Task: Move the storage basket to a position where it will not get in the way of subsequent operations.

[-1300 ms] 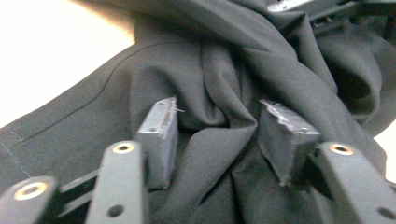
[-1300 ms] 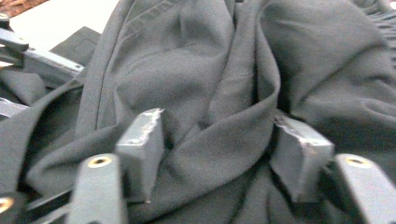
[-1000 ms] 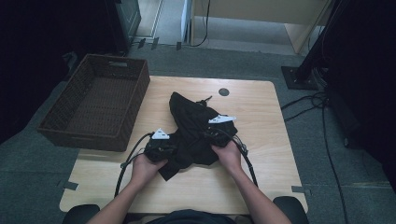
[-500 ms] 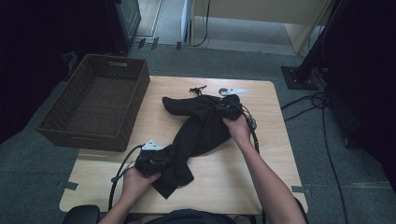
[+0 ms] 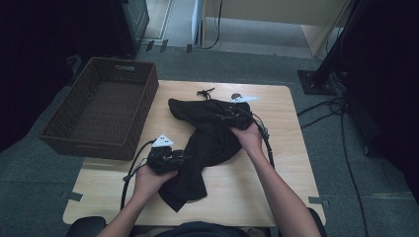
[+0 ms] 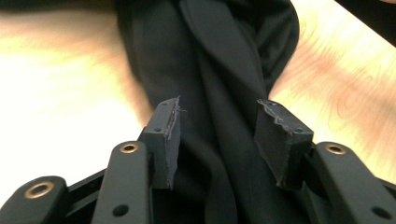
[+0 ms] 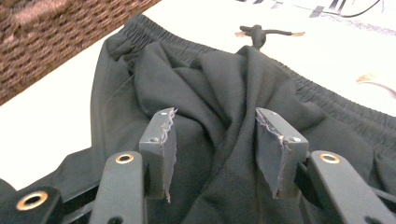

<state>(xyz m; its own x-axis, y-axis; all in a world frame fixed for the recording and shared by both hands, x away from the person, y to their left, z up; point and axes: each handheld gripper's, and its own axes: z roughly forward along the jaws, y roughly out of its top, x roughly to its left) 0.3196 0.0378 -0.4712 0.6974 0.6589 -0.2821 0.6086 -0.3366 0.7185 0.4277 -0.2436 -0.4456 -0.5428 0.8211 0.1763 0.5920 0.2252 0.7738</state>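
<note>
A black garment (image 5: 207, 138) with an elastic waistband (image 7: 299, 84) and a knotted drawstring (image 7: 257, 33) lies crumpled in a long strip on the wooden table (image 5: 281, 173). My left gripper (image 5: 184, 159) is at the garment's near end; its jaws have just been opening and stand apart, with a fold of black cloth (image 6: 219, 93) running loose between the pads (image 6: 164, 140). My right gripper (image 5: 221, 116) is at the far end by the waistband. Its jaws have also just been opening, and the cloth (image 7: 210, 154) lies between the pads (image 7: 275, 149) unpressed.
A dark woven basket (image 5: 94, 143) stands at the table's left, partly over the edge. Cables trail from both grippers across the table. A small dark disc (image 5: 236, 96) sits near the far edge. Bare wood lies to the right and front.
The grippers moved apart from the middle, the right to the far end and the left to the near end, stretching the garment. Both jaws have since opened and let go of the cloth.
</note>
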